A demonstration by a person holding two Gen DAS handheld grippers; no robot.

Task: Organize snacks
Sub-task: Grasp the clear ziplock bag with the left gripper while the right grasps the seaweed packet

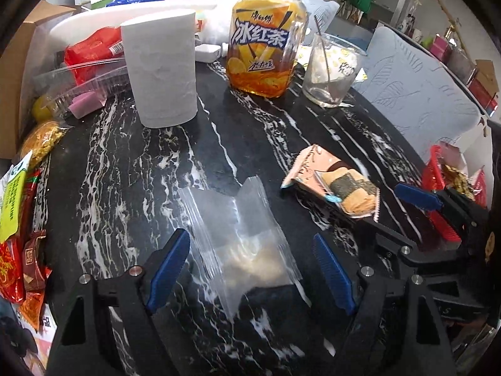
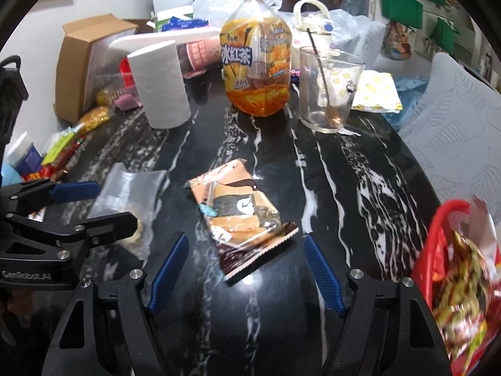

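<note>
1. The left gripper (image 1: pixel 252 269) has its jaws spread wide and grips nothing; a clear plastic zip bag with a pale lump inside (image 1: pixel 247 244) lies flat on the black white-veined marble tabletop (image 1: pixel 125 188) between the blue ribbed pads (image 1: pixel 170 269), touching neither.
2. The right gripper (image 2: pixel 245 271) also stands wide open and empty, with the near end of a peach and brown foil snack packet picturing a sandwich biscuit (image 2: pixel 241 219) lying between its fingertips, clear of both pads.
3. Beyond both sets of jaws stand a white paper roll (image 2: pixel 161 86), a large amber iced-tea bottle with a yellow cap (image 2: pixel 256 62) and a clear glass holding a metal spoon (image 2: pixel 328 94).
4. Right of the right jaws sits a red plastic mesh basket of wrapped snacks (image 2: pixel 438 250).
</note>
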